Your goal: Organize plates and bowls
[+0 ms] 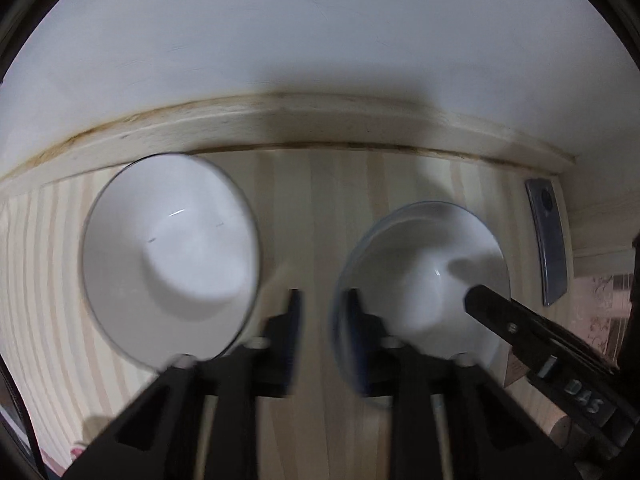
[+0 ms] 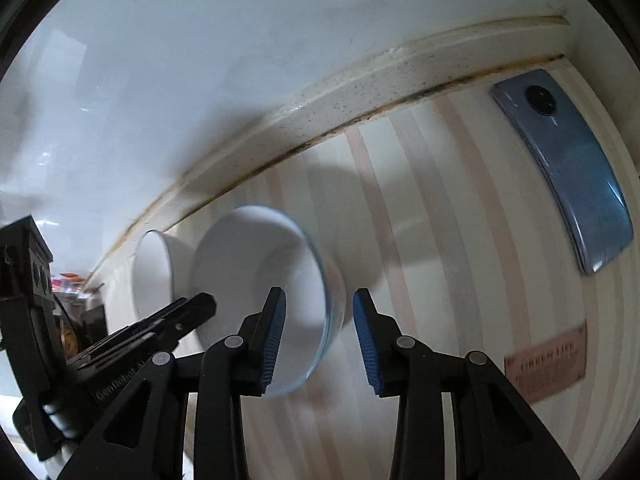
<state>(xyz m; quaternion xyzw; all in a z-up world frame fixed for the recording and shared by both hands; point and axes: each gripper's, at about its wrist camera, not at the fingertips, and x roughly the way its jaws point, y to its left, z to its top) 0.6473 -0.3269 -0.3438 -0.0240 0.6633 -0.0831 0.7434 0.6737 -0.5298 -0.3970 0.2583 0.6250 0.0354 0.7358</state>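
Directly between right tool (image 2: 320, 332) fingers: bowl (image 2: 264, 268) rim.

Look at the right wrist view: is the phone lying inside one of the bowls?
No, the phone lies flat on the striped table, apart from both bowls.

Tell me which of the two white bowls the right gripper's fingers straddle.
The bowl nearer the phone: the blue-rimmed bowl, whose rim sits between the open right gripper fingers. The other bowl lies beyond it.
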